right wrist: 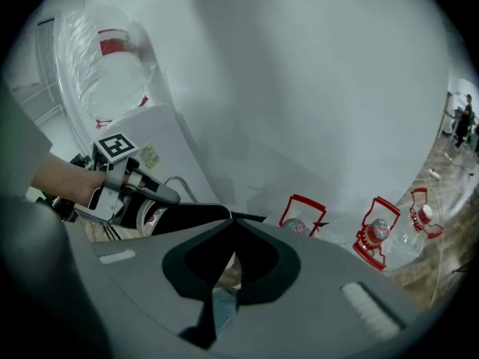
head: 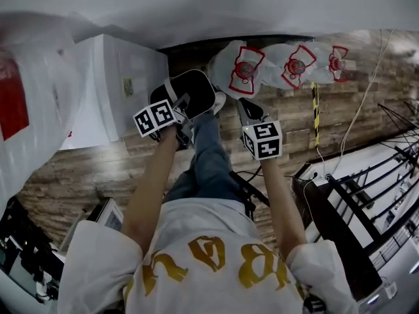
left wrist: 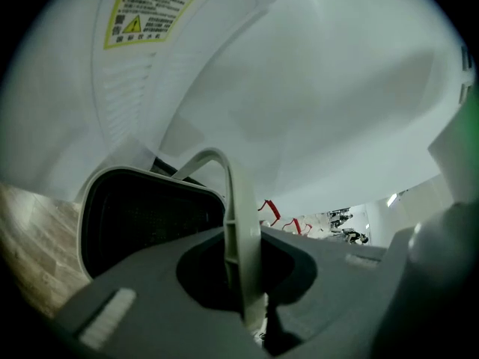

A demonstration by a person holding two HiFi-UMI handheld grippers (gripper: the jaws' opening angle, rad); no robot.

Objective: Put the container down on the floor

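We are pinching the white handle (left wrist: pixel 224 163) of the black container (left wrist: pixel 146 219) in the left gripper (left wrist: pixel 243 238). We are holding the right gripper (right wrist: pixel 232 217) alongside, jaws pressed together, empty.

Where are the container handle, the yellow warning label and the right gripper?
container handle (left wrist: pixel 242 230): left gripper view, pale strip between the jaws.
yellow warning label (left wrist: pixel 150 6): left gripper view, its middle.
right gripper (right wrist: pixel 232 221): right gripper view, where the closed tips meet.

Soft, even indoor light, brightest on the white wall (right wrist: pixel 299 88); shadows are faint. All 3 views bulge fisheye-style with black corners (gripper views worst), and the container handle (left wrist: pixel 241 223) near the lens looks blurred.
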